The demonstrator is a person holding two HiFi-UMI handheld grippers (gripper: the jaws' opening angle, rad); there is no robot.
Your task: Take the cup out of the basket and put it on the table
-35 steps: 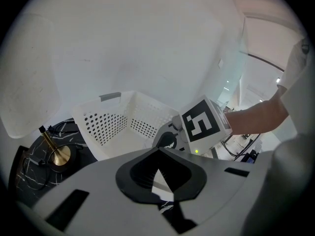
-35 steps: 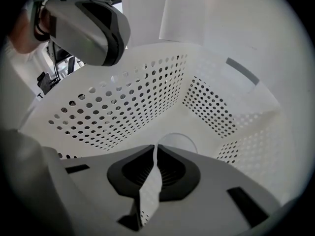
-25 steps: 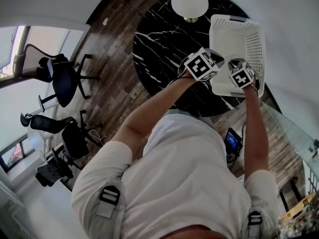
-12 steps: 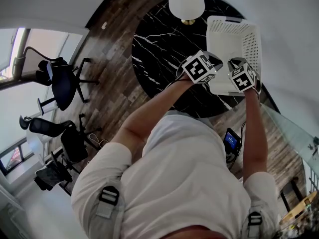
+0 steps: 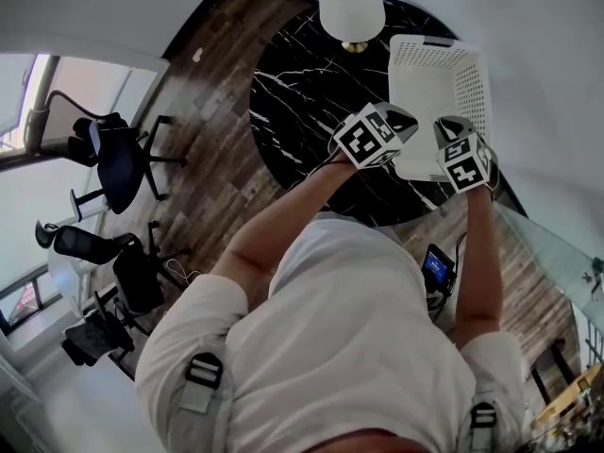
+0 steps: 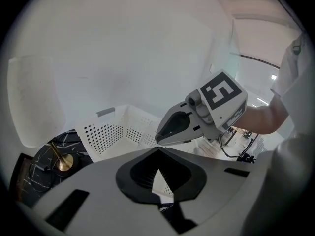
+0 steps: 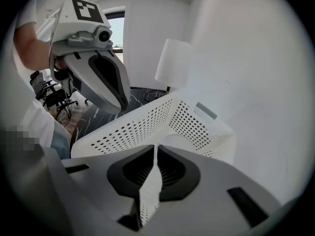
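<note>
A white perforated basket (image 5: pixel 444 69) stands at the right edge of the round black marble table (image 5: pixel 302 92). No cup shows in any view, and what I see of the basket's inside (image 7: pixel 197 127) holds nothing. My left gripper (image 5: pixel 400 119) hovers at the basket's near left corner, jaws shut on nothing (image 6: pixel 158 150). My right gripper (image 5: pixel 447 126) hangs over the near rim, its jaws also shut with nothing between them (image 7: pixel 156 149). The two grippers sit side by side, each visible in the other's view, the right gripper (image 6: pixel 170 129) and the left gripper (image 7: pixel 106 82).
A lamp with a white shade (image 5: pixel 351 3) and a brass foot (image 6: pixel 63 162) stands on the table behind the basket. A white wall runs close on the right. Office chairs (image 5: pixel 118 154) stand on the wooden floor at left, and a small screen device (image 5: pixel 439 267) lies below the table.
Both grippers have drawn back slightly from the basket's near rim toward the person. Their jaws stay shut.
</note>
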